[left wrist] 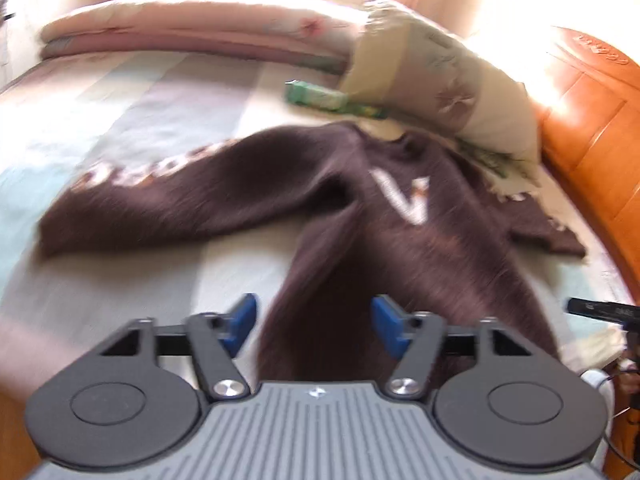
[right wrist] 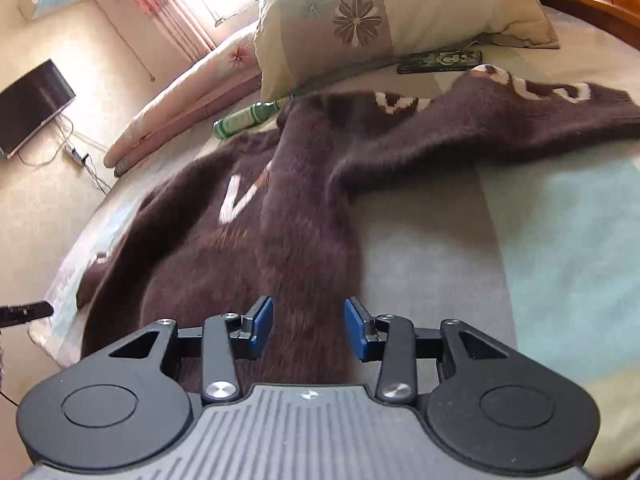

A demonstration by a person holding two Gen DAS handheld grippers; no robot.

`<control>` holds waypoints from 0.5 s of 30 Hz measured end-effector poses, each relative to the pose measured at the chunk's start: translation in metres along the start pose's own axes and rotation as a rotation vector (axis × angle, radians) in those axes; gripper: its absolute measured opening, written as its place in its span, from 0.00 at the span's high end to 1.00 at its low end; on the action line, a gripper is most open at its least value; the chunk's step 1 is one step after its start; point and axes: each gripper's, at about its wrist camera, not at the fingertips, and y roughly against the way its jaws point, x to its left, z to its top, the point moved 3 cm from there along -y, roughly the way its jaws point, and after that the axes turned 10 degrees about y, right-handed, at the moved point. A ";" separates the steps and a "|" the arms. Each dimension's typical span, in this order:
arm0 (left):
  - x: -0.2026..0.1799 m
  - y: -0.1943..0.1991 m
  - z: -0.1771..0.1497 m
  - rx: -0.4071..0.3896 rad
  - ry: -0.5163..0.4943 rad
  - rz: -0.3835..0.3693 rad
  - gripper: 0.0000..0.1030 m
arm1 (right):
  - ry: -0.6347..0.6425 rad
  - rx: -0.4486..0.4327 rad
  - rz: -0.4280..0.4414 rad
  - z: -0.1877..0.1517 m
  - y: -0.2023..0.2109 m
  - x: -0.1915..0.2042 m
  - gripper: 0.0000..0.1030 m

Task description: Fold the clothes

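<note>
Brown sweater [left wrist: 384, 216] spread flat on bed [left wrist: 168, 120], sleeves out sideways, long axis running straight ahead toward pillow [left wrist: 440, 80]. Left claw [left wrist: 314, 322] and right claw [right wrist: 308, 328] both wide, gripping nothing, over hem end; neither clearly nearer.

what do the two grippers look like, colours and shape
The left gripper and right gripper match: blue pads on black link arms with silver pivot screws, two round black discs at the sides, and a grey ribbed body bearing a small white emblem.
</note>
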 end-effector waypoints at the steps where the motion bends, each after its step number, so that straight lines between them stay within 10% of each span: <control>1: -0.005 -0.011 0.005 0.000 -0.013 -0.006 0.32 | -0.019 -0.004 0.014 0.009 -0.009 -0.004 0.52; 11: -0.039 -0.092 0.037 -0.003 -0.148 -0.069 0.32 | -0.108 0.014 -0.020 0.056 -0.117 -0.039 0.44; 13: -0.035 -0.097 0.035 0.006 -0.148 -0.085 0.31 | -0.088 -0.004 -0.011 0.059 -0.129 -0.035 0.61; 14: -0.033 -0.100 0.035 0.010 -0.149 -0.080 0.31 | -0.068 -0.006 -0.033 0.061 -0.129 -0.034 0.88; 15: -0.031 -0.103 0.035 0.014 -0.150 -0.068 0.31 | -0.049 -0.009 -0.056 0.062 -0.129 -0.033 0.88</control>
